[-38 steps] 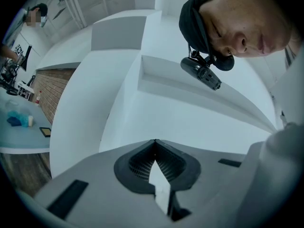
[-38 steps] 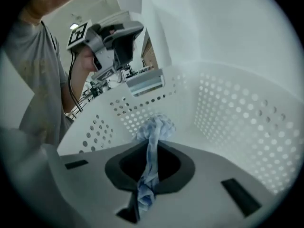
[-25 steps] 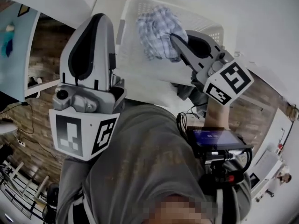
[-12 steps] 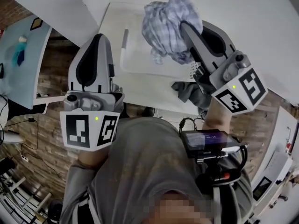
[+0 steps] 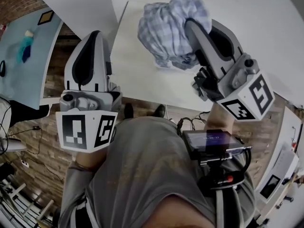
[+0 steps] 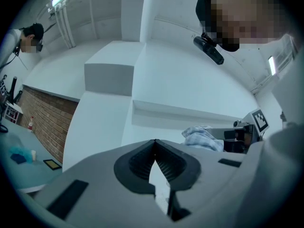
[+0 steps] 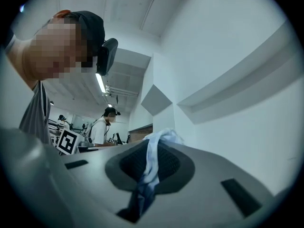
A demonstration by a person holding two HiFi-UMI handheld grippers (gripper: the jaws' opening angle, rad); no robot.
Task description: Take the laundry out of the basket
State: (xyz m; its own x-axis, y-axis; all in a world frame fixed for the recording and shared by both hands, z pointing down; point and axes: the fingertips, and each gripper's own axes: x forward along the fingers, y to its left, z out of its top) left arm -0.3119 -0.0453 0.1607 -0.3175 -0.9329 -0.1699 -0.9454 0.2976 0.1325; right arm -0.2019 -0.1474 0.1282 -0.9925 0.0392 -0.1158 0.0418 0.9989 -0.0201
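- Item, laundry: one blue-and-white checked cloth [image 5: 164, 30], bunched, hanging in the air above the white table [image 5: 142, 87]. It touches neither the table nor anything else below it.
- Holder: right tongs [image 5: 192, 30], closed tight on a fold of the cloth. In the right gripper view a twisted strip of the fabric runs down between the two ribbed pads, and the rest spills over the tips.
- Change noted: a second ago this same cloth sat low, against the white slatted basket. Half a second ago it was partly up, with the basket rim showing beneath. Now the bundle is raised well clear and the basket is no longer in the head view at all.
- Second holder: left tongs [image 5: 93, 37], tips together, nothing between them. They stand off to the left of the cloth, well apart from it, and have shifted only slightly over the same second. The left gripper view shows the cloth and the right tongs away to its right.
- Basket: not in view in any picture at this moment, so its contents cannot be checked.
- Reading for the task: this piece looks to be out of the basket, so the lifting part of the step appears done. What remains, by my judgement, is to carry it aside and put it down on the table.
- Open point: whether more laundry waits in the basket cannot be told from here.
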